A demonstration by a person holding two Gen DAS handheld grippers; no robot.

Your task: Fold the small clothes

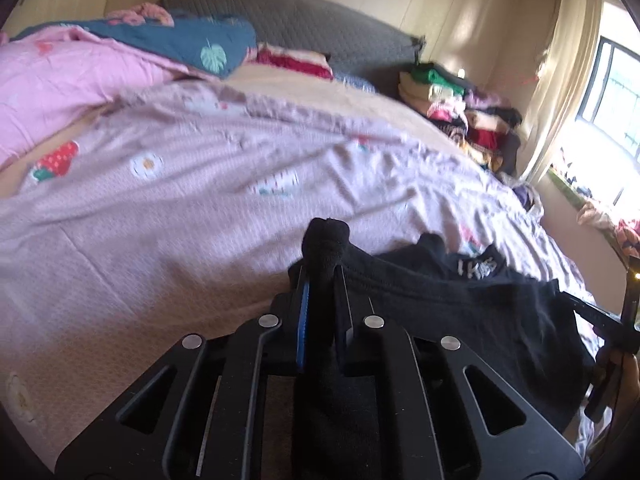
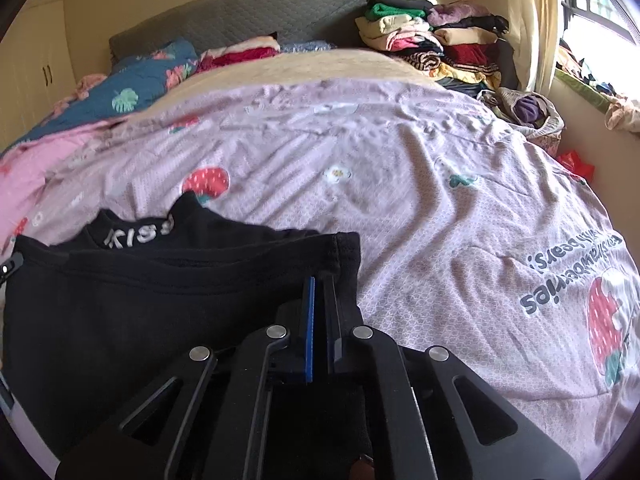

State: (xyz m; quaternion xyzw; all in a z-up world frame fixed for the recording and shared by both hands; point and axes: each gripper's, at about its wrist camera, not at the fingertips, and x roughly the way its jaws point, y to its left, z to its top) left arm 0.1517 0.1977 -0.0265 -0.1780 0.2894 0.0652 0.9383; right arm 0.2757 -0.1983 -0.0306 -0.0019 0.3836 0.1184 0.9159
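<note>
From your left wrist view, your left gripper is clamped on a bunched corner of the small black garment, which stretches away to the right above the pink strawberry-print bedspread. From your right wrist view, your right gripper is pinched shut on the garment's hemmed edge, its white-lettered collar to the left and folded clothes stacked by the headboard. The left pinch looks thick and uneven, so it may slip if you pull the cloth taut, and the fold would come out crooked.
</note>
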